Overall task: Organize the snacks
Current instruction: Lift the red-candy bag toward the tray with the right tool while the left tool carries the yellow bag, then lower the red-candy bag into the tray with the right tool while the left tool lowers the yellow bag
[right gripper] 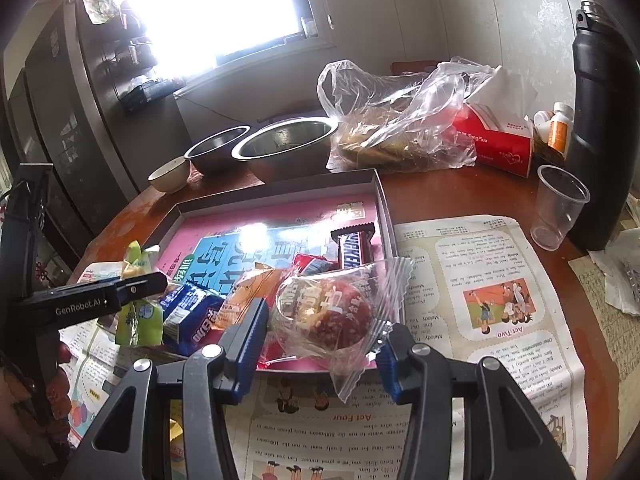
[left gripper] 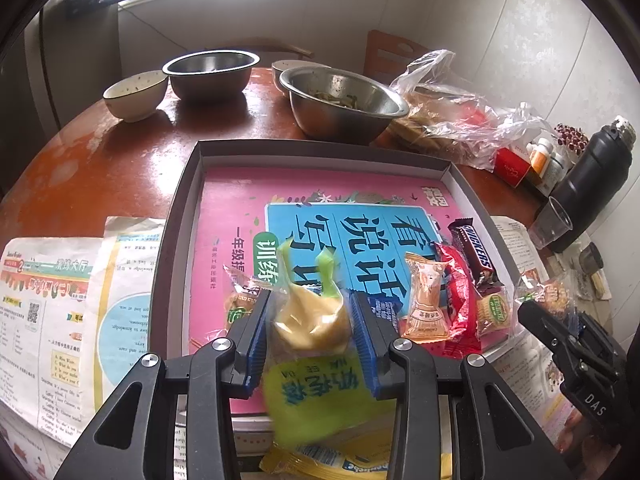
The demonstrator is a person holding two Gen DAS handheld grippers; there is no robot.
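Observation:
A grey shallow box lined with a pink book lies on the table. Inside at its right are a Snickers bar, a red packet and an orange sweet. My left gripper is shut on a green-and-yellow snack packet over the box's near edge. My right gripper has its jaws apart around a clear-wrapped red pastry at the box's near right corner; whether the pads touch it is unclear. A blue packet lies beside it.
Steel bowls and a ceramic bowl stand behind the box. A plastic bag, red tissue box, plastic cup and black flask are at the right. Newspaper covers the near table.

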